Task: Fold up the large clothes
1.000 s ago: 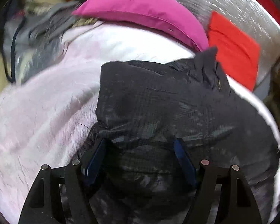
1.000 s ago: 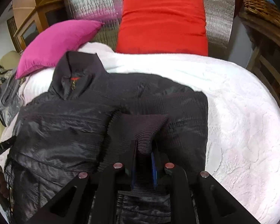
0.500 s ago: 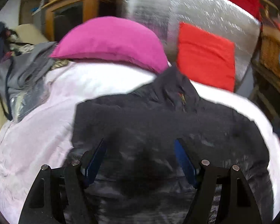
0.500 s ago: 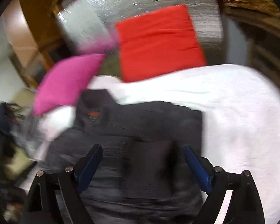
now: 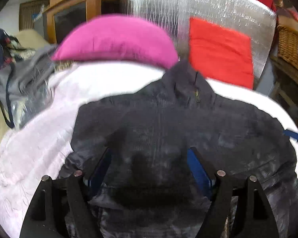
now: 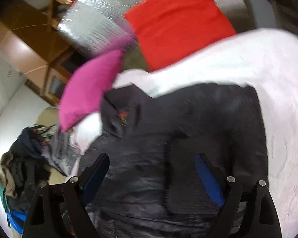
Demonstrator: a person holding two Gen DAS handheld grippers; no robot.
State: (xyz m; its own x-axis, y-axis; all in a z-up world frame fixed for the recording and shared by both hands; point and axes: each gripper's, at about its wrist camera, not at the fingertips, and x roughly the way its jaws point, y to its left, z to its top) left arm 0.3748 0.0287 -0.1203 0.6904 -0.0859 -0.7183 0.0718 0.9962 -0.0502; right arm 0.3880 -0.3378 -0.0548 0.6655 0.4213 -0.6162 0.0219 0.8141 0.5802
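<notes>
A large black jacket (image 5: 168, 127) lies spread on a white bedspread (image 5: 37, 138), collar toward the pillows. In the right wrist view the jacket (image 6: 141, 158) has its ribbed sleeve cuff (image 6: 180, 174) folded across the body. My left gripper (image 5: 149, 154) is open and empty above the jacket's lower part. My right gripper (image 6: 152, 160) is open and empty above the jacket, the cuff lying between its jaws below. A blue fingertip (image 5: 293, 135) of the right gripper shows at the right edge of the left wrist view.
A pink pillow (image 5: 117, 39) and a red pillow (image 5: 220, 51) lean on a silver headboard (image 5: 188, 6). A grey garment (image 5: 23, 83) and a clothes pile (image 6: 23, 164) lie left of the bed. A wicker basket (image 5: 290, 47) stands right.
My right gripper let go of the sleeve cuff, opened, rose and tilted. My left gripper stayed open and pulled back and up, showing more of the jacket.
</notes>
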